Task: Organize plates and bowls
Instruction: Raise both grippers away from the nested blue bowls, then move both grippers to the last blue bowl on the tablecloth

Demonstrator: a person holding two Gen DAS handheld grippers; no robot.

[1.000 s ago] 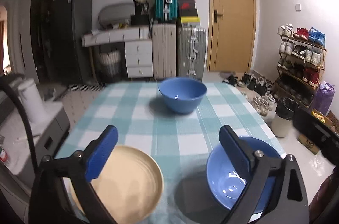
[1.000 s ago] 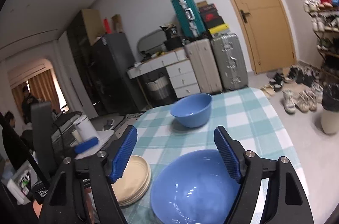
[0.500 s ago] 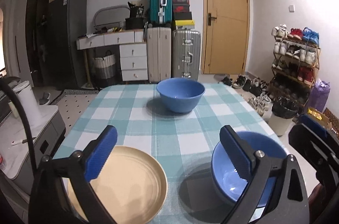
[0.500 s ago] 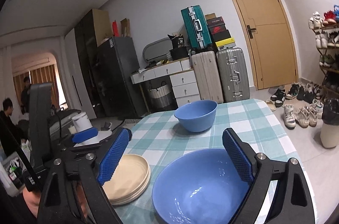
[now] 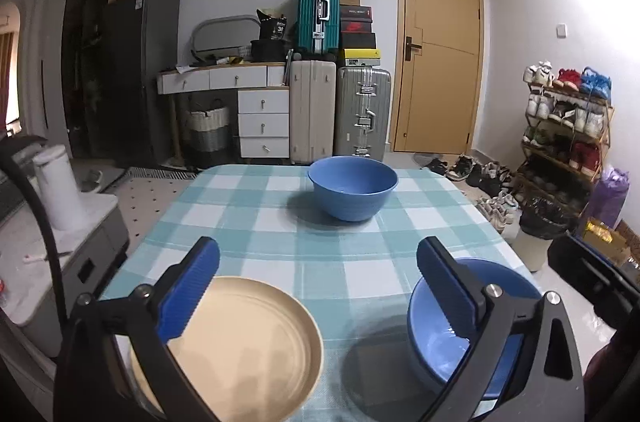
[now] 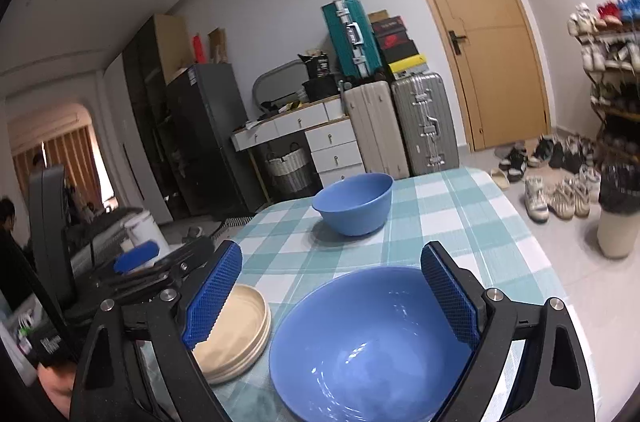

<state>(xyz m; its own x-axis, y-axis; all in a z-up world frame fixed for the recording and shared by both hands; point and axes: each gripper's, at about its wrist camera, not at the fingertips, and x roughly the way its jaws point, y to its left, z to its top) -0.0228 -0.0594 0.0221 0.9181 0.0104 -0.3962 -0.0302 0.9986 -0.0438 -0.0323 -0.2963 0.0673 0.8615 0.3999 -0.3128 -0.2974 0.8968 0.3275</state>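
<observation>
Since a second ago the right gripper (image 6: 332, 290) has spread its jaws wider and dipped a little toward the near bowl (image 6: 372, 346), while the left gripper (image 5: 318, 286) has barely shifted. Both sets of jaws stand wide apart with nothing clamped. In the right wrist view the blue pads flank the near bowl's far rim, the right pad just over the rim's edge, the left pad well clear of it; whether any pad touches the bowl cannot be told. The bowl sits empty on the checked tablecloth (image 6: 448, 218) at the near edge of the table. Just left of it lies a stack of beige plates (image 6: 236, 334), and in the left wrist view the left gripper's jaws hang above, one pad over the plates (image 5: 248, 346), the other over the near bowl (image 5: 444, 342), gripping neither. Farther along the cloth, near the table's far end, a second blue bowl (image 5: 353, 187) stands upright and alone. Beyond the table are suitcases (image 5: 362, 114), a door (image 5: 438, 46) and a shoe rack (image 5: 568, 126).
</observation>
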